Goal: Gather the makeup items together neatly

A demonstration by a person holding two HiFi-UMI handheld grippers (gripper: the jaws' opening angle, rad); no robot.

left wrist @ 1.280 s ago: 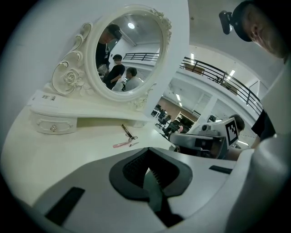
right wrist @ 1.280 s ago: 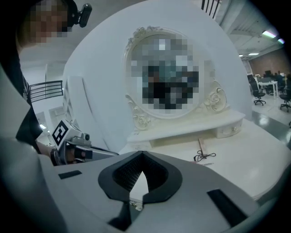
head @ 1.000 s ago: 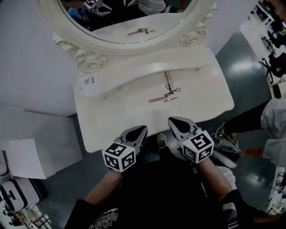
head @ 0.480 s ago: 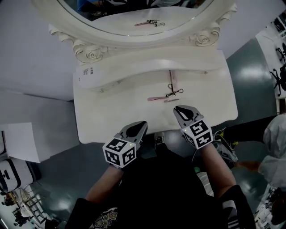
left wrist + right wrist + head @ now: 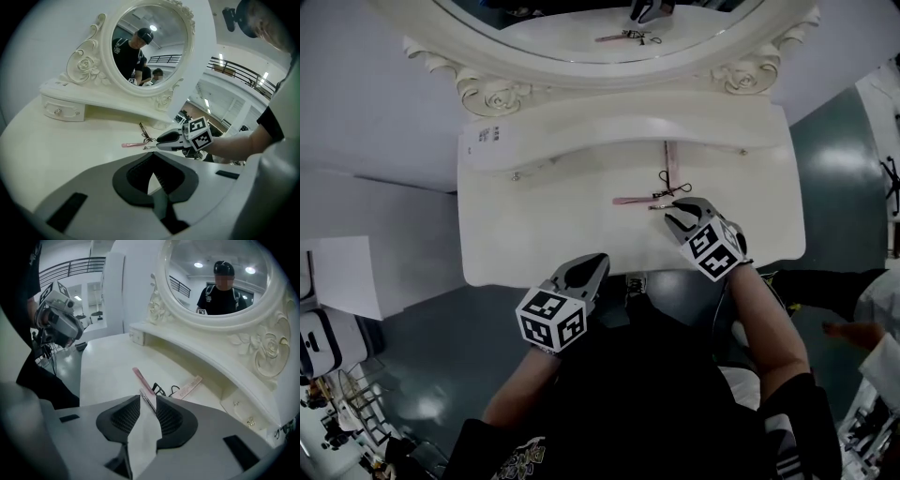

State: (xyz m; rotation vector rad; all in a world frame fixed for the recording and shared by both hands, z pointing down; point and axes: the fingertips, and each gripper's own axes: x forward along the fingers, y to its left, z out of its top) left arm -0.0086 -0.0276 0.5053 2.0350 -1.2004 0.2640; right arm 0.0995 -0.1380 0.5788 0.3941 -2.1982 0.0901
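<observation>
Working at a white dressing table (image 5: 534, 239) below an oval mirror (image 5: 546, 81). Found in 1 loose cluster toward the right of the top: 4 makeup items. Lying left to right, a pink stick (image 5: 628, 200). Running near to far just beyond it, a paler pink strip (image 5: 671, 157). Tangled between those 2, a black eyelash curler (image 5: 663, 179). Nearest of all, just beside the curler's near end, a slim silver stick (image 5: 148, 401).

Have just been spreading the jaws of the right gripper (image 5: 673, 214), now released and tipped down over the silver stick, with that stick lying between the tips, closer to the right pad, not pinched. Resting the left gripper (image 5: 598, 264) at the near edge of the table, clenched on nothing, well apart from the cluster.

Judged to be the step in hand: taking up the silver stick to lay it alongside the others. To do it well:
- Centre the tips across the stick's middle.
- Lower with 1 pad on either side, flat to the table.
- Close gently and squarely, to stop so thin a thing from rolling or flipping out.
- Lift only a little and avoid snagging the curler's loops.
- Set down parallel to the pink stick, just beside it.
- Bring in the left gripper only to steady the curler if dragged.
</observation>
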